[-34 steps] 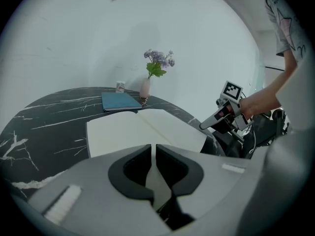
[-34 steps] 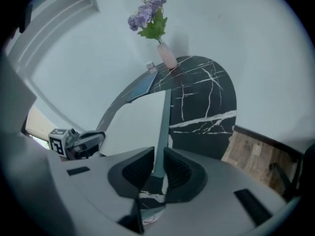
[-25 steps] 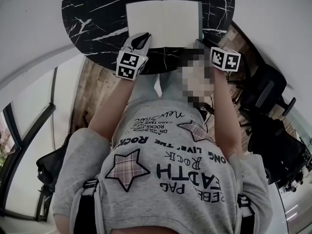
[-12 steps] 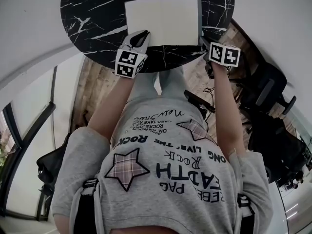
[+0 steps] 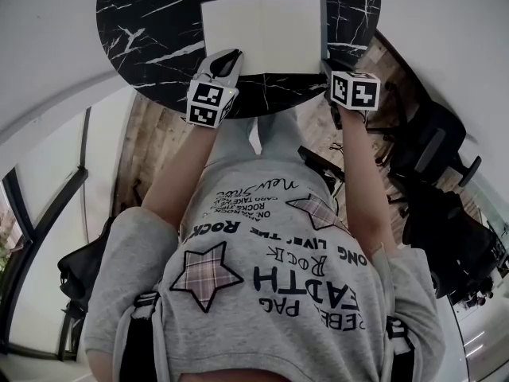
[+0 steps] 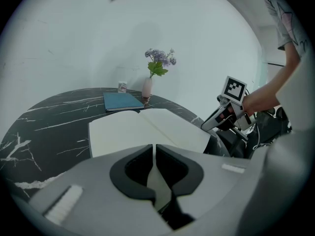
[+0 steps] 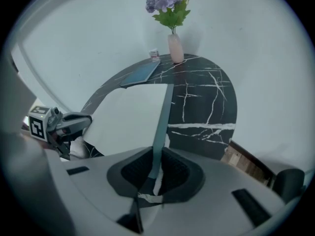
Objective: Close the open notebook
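A flat blue book (image 6: pixel 122 101), a pink vase of purple flowers (image 6: pixel 147 88) and a small cup (image 6: pixel 122 86) sit on the black marble surface (image 5: pixel 143 22).

Upside down on the person's grey shirt (image 5: pixel 270 293) stand "THE ROCK" and "LIVE".

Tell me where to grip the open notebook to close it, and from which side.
Take the notebook by its right cover edge, coming from the near right. It lies flat and open, and that thin edge shows just beyond the pages. The right gripper has just been closing its jaws on it there.
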The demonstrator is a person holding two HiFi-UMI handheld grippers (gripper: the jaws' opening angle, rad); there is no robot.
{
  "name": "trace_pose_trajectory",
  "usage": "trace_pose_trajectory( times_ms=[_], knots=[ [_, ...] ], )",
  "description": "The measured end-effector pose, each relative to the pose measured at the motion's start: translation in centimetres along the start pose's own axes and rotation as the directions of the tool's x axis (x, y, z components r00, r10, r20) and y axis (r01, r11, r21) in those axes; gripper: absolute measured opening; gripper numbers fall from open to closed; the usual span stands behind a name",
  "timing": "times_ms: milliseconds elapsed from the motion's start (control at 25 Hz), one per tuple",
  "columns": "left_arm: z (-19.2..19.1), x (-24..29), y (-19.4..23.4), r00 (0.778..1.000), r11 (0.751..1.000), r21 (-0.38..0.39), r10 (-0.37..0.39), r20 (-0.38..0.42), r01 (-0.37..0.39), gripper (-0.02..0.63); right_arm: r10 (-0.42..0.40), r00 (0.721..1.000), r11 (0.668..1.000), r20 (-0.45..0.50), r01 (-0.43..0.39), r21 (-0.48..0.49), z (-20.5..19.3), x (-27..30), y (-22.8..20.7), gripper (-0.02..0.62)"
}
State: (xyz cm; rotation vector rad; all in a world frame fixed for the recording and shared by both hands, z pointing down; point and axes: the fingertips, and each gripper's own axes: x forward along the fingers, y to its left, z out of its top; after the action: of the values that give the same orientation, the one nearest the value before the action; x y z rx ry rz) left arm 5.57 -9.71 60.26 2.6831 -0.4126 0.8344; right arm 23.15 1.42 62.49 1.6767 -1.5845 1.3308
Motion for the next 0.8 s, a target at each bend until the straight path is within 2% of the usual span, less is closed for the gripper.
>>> trace_pose_trajectory(
  times_ms=[240,360,440,600,800],
  knots=[
    [0.0,0.0,0.0,1.0,1.0,0.002,0.004,0.003,-0.004,0.014,-0.049,0.999,0.998,0.001,0.049,-0.038,0.0,0.0,0.0,0.041],
    [0.0,-0.1,0.0,1.0,1.0,-0.001,0.001,0.004,-0.001,0.014,-0.042,0.999,0.999,0.017,0.042,-0.016,0.1,-0.1,0.0,0.041],
    [0.1,-0.1,0.0,1.0,1.0,-0.006,-0.003,0.009,0.003,0.014,-0.032,0.999,0.999,0.039,0.031,0.016,0.1,-0.3,-0.3,0.012],
    [0.2,-0.2,0.1,1.0,1.0,-0.016,-0.012,0.021,0.013,0.014,0.033,0.995,0.996,0.093,-0.041,0.081,0.6,-1.0,-0.3,0.011],
    [0.8,-0.8,-0.7,0.998,0.999,-0.008,-0.049,0.039,0.049,0.015,0.146,0.981,0.982,0.126,-0.16,0.105,1.2,-1.9,1.1,0.011]
  ],
)
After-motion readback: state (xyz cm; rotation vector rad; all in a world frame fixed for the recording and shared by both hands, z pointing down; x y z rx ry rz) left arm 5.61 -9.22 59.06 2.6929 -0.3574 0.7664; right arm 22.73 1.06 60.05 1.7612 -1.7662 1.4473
